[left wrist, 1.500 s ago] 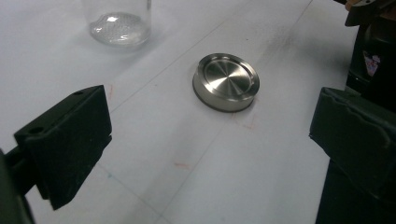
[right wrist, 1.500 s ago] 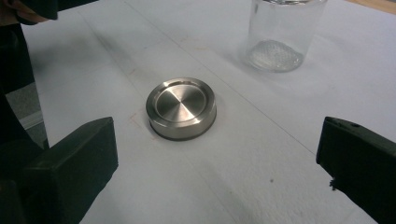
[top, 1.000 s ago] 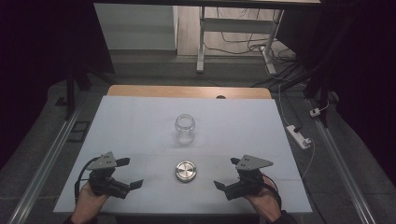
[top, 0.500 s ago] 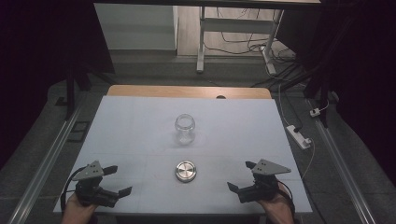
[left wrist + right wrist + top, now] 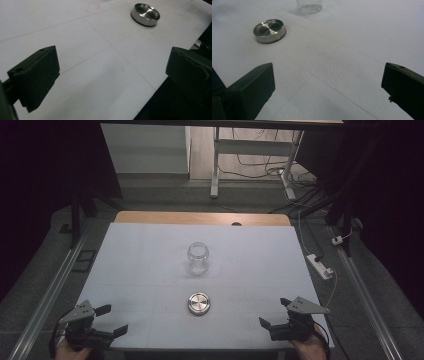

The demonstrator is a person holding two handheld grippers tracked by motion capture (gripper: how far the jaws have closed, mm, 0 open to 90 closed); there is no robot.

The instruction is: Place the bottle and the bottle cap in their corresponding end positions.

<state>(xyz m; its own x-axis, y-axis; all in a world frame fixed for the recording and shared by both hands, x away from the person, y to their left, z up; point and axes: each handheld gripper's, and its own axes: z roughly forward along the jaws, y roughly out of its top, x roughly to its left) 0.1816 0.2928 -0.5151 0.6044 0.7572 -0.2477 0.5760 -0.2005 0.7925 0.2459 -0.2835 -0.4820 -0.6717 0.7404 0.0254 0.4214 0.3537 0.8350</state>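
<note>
Left tongs: my left gripper (image 5: 109, 320) sat at the near-left corner of the table (image 5: 140, 250), jaws spread wide, holding nothing.
Right tongs: my right gripper (image 5: 274, 314) sat at the near-right corner, jaws just as wide apart, also empty.
Lid: the metal lid (image 5: 199, 303) lay flat near the front edge, about midway between my two grippers and well apart from both.
Jar: the glass jar (image 5: 197, 258) stood upright and open-mouthed, straight beyond the lid toward the far side, near it but not touching.
Bearing from left: in the left gripper view the lid (image 5: 145, 14) lay ahead and off to the right of my jaws.
Bearing from right: in the right gripper view the lid (image 5: 269, 30) lay ahead and to the left, the jar (image 5: 309, 6) farther on.
Nearer hand: I could not call either one clearly closer to the lid.
Axis: lid and jar were both round, so I judged no turning of the wrist was needed, only a reach inward.
</note>
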